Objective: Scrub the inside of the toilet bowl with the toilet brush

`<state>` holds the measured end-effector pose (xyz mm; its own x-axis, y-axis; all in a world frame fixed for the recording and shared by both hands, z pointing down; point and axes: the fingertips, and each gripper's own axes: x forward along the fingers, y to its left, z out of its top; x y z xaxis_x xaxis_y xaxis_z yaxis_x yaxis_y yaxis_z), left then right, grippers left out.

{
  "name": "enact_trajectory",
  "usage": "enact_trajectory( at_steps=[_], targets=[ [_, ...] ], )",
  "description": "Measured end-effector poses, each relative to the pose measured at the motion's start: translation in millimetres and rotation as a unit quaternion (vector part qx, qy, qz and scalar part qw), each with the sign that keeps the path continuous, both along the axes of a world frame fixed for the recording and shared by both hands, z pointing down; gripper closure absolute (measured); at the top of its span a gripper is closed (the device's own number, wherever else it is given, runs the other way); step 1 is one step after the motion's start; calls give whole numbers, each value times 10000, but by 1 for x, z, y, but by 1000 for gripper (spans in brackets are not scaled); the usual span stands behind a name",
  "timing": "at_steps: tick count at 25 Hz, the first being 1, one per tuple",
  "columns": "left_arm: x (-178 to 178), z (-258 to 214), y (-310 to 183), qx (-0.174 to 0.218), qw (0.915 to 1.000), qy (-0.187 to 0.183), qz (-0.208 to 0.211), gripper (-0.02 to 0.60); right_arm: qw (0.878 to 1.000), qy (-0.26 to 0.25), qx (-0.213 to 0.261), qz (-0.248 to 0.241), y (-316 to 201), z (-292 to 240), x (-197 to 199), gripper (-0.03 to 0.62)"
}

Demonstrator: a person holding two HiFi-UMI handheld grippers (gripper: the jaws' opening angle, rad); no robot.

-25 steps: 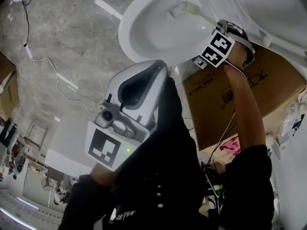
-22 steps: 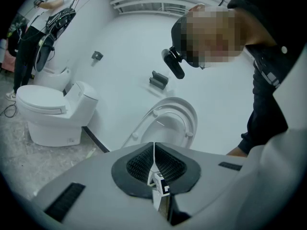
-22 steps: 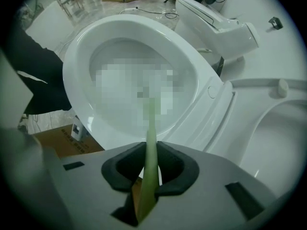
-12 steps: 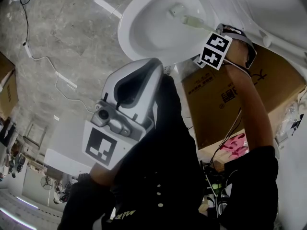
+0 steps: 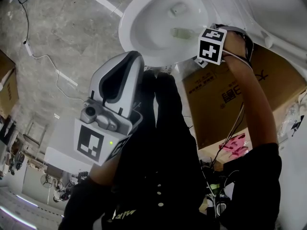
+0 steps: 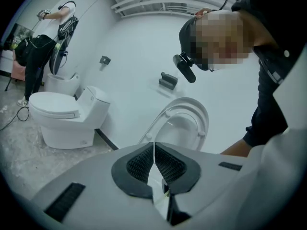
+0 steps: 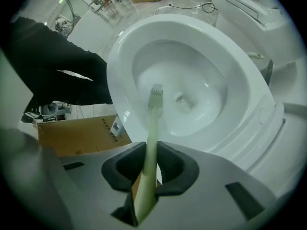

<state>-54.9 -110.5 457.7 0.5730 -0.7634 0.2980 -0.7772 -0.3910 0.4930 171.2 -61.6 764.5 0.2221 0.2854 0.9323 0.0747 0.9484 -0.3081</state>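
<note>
Jaws of the right gripper (image 7: 149,169) clamp the pale green plastic toilet brush (image 7: 152,128), its handle running straight ahead into the white ceramic toilet bowl (image 7: 117,75), head seemingly against its wall. The left gripper (image 6: 154,163), jaws together, hangs back.

Toilets: two. Open toilet (image 5: 127,25); closed toilet (image 6: 60,111) left of it.
Toilet brush (image 7: 153,114): one, inside open toilet.
Grippers: two, left gripper (image 6: 154,150) and right gripper (image 7: 151,169).
Cardboard box (image 5: 225,90): one, beside open toilet.

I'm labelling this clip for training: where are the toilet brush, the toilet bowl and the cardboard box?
Pale green plastic toilet brush (image 7: 152,128): right gripper view, mid-handle.
White ceramic toilet bowl (image 7: 119,75): right gripper view, left rim.
Brown cardboard box (image 5: 211,109): head view, printed side.
</note>
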Motion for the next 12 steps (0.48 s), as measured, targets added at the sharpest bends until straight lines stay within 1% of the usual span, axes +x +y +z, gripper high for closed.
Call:
enact_trajectory(
  at_steps=[6,9,12],
  targets=[
    [-2,1,-3,-18,10000,18,-71,554,9985,-161,-522,-30,19,0,-11,507],
    [-2,-2,-4,13,9999,95,-68,554,9975,-275,-656,-41,24,0,-19,505],
    [-3,0,-3,30,10000,31,-54,554,9961,-420,-780,48,28,0,-30,505]
  ],
)
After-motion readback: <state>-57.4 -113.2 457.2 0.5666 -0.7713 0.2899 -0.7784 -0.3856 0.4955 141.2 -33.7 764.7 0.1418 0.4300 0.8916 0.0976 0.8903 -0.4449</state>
